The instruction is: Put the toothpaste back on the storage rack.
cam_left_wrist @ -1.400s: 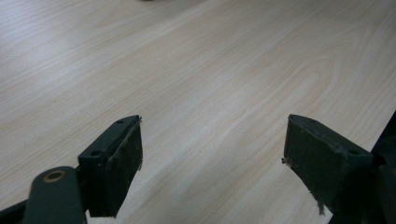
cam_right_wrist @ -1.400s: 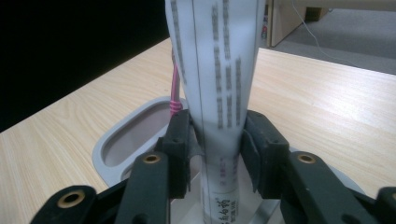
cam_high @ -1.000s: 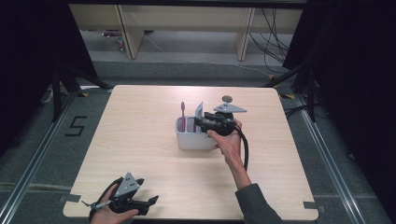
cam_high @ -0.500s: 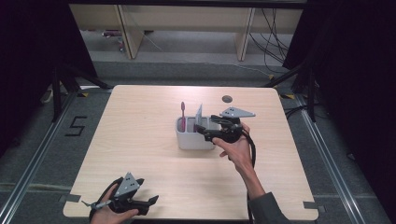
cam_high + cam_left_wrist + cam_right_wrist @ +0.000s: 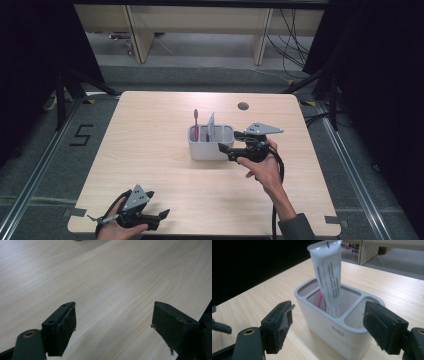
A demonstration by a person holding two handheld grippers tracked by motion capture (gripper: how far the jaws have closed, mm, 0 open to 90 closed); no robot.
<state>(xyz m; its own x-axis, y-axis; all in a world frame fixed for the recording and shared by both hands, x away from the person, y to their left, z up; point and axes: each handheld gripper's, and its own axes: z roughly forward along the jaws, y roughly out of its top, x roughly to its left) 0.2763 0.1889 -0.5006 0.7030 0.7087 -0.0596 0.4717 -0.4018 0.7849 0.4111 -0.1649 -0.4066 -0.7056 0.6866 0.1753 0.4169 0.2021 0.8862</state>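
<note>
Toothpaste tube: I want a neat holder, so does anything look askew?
Slightly: the toothpaste tube leans in the middle compartment of the white holder rather than standing straight. The pink toothbrush stands upright. Nothing spilled or damaged.

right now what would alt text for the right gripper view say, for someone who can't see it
A white three-compartment holder stands on a pale wooden table, with a toothpaste tube upright in its middle compartment and a pink toothbrush handle behind it. The right gripper points at the holder, its two black jaws open and holding nothing.

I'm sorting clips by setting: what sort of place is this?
Probably a lab recording station, not a bathroom: a bare wooden table ringed by black curtains, loose cables on the floor, and a lone toothbrush holder.
</note>
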